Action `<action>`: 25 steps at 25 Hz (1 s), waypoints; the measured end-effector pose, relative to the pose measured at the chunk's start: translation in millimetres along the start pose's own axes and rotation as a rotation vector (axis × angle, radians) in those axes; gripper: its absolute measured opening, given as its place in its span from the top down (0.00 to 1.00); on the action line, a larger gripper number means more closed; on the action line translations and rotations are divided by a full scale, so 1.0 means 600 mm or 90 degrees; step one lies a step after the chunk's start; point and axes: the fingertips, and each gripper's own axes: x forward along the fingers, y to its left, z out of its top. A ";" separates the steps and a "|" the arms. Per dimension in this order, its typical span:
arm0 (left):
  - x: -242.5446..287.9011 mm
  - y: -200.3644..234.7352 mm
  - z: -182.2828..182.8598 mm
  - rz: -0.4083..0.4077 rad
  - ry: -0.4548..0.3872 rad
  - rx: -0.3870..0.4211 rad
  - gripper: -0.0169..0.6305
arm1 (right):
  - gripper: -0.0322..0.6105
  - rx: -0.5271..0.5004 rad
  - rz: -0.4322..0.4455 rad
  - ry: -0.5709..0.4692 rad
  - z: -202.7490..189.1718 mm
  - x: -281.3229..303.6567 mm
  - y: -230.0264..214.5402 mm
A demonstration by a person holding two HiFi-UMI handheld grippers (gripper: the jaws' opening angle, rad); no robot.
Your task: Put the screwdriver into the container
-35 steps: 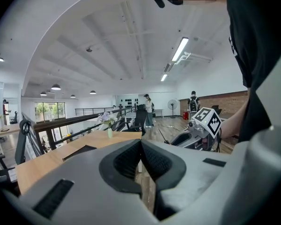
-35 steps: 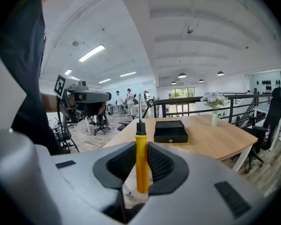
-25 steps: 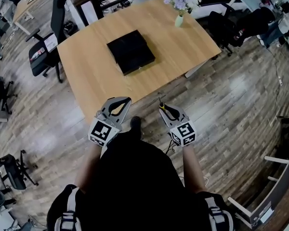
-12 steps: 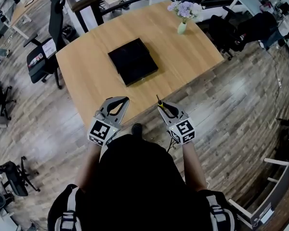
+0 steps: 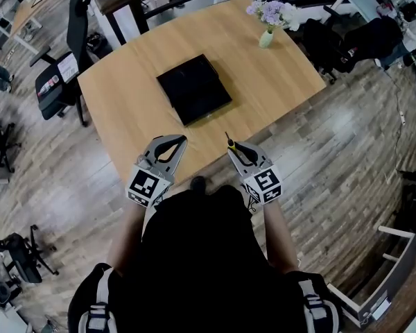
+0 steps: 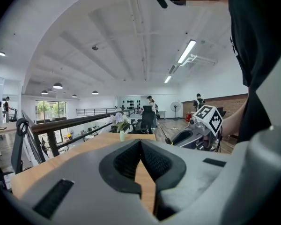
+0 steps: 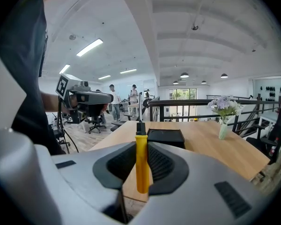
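A black, flat square container [image 5: 194,89] lies in the middle of the wooden table [image 5: 132,116]; the right gripper view shows the container [image 7: 165,137] just ahead. My right gripper [image 5: 237,148] hovers at the table's near edge, shut on the yellow handle of the screwdriver [image 7: 141,163], whose thin shaft points up and forward. In the head view the screwdriver [image 5: 230,141] sticks out past the jaws toward the container. My left gripper [image 5: 176,140] is beside it at the same edge, its jaws [image 6: 140,143] shut with nothing between them.
A small vase of flowers [image 5: 267,35] stands at the table's far right corner. Office chairs sit left of the table [image 5: 59,75] and behind it on the right [image 5: 347,37]. The wooden floor [image 5: 347,151] surrounds the table.
Both grippers have come a little nearer to the table, from over the floor to its near edge. The screwdriver stays in the right jaws.
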 end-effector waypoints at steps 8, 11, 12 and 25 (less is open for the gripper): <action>0.004 0.022 -0.018 0.039 0.017 -0.023 0.94 | 0.82 -0.010 0.035 0.009 -0.001 0.028 -0.015; 0.010 0.036 -0.017 0.067 0.011 -0.029 0.94 | 0.82 -0.016 0.057 0.015 0.001 0.044 -0.029; 0.013 0.040 -0.019 0.078 0.013 -0.034 0.94 | 0.82 -0.020 0.066 0.018 0.001 0.050 -0.035; 0.050 0.139 0.002 0.241 0.009 -0.091 0.94 | 0.82 -0.129 0.231 0.065 0.056 0.172 -0.109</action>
